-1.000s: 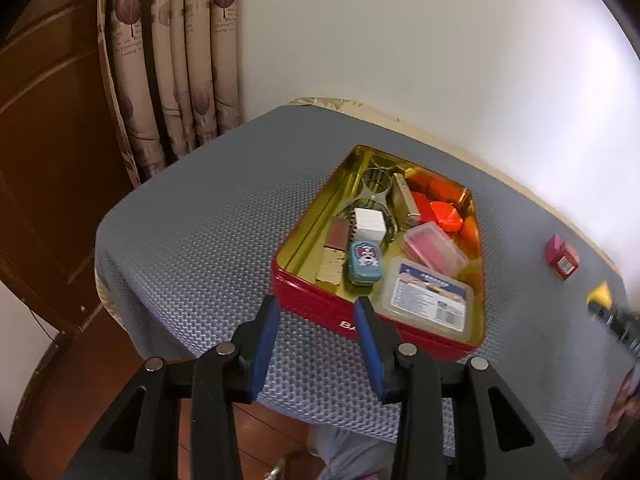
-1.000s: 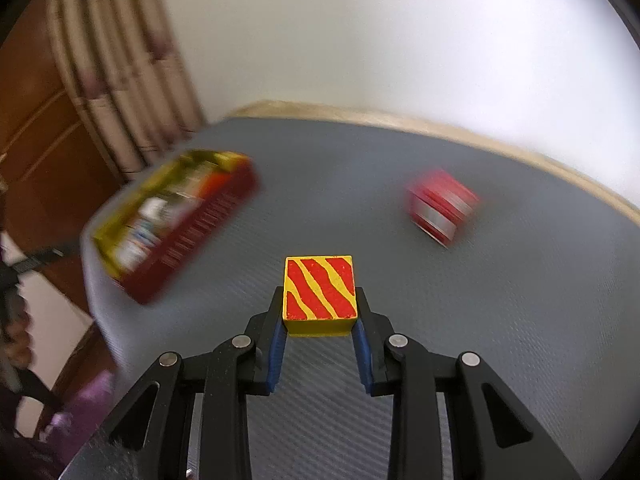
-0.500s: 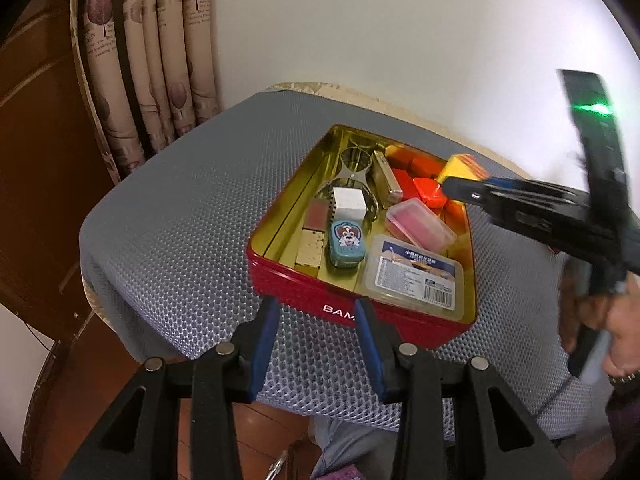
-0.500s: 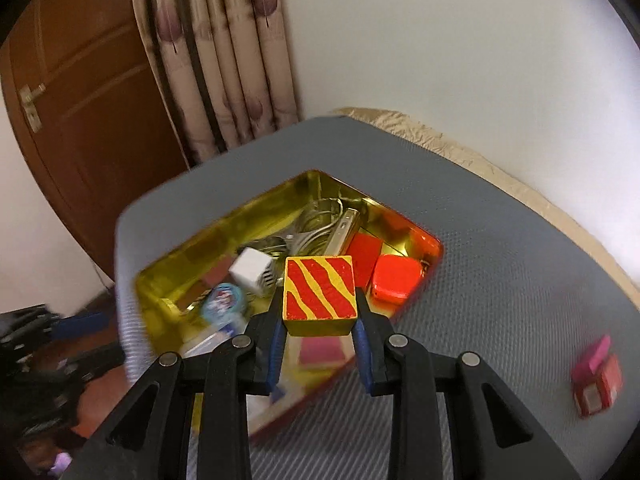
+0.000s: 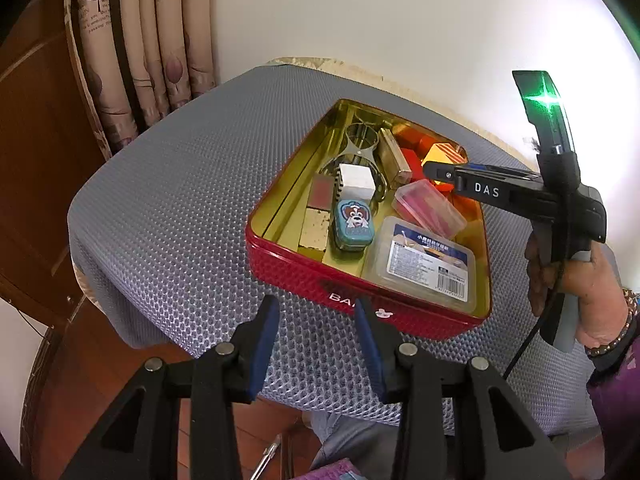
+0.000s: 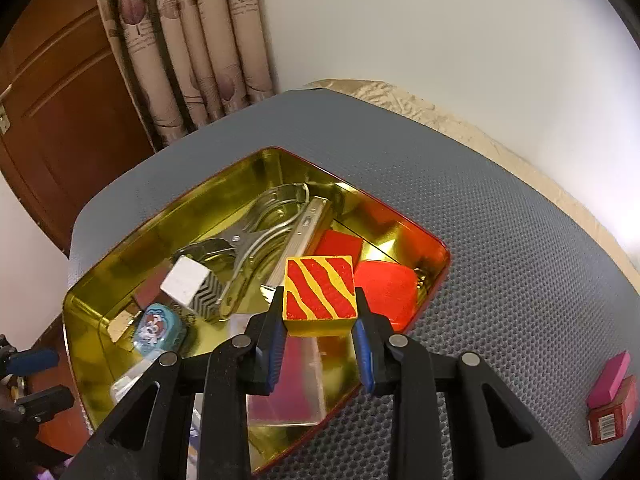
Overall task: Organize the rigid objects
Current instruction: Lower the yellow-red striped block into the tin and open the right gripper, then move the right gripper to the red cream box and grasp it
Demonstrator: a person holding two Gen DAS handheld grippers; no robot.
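Yellow wooden block with red stripes [image 6: 320, 294] sits clamped between the blue pads of the right gripper [image 6: 320, 332], hanging above the red rectangular tin with the gold inside [image 6: 442, 268], over the tin's end where an orange-red block [image 6: 386, 290] lies. Inside the tin also lie a small teal tin with a dog picture [image 5: 354, 224] and a clear labelled plastic box [image 5: 424, 266]. Just outside the tin's near wall, the left gripper [image 5: 316, 344] hovers part-open and empty above the grey dotted counter [image 5: 180, 200].

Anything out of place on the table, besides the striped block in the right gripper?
Yes: a small red box with a pink block leaning on it sits loose on the grey mat, well outside the red tin where everything else is gathered.
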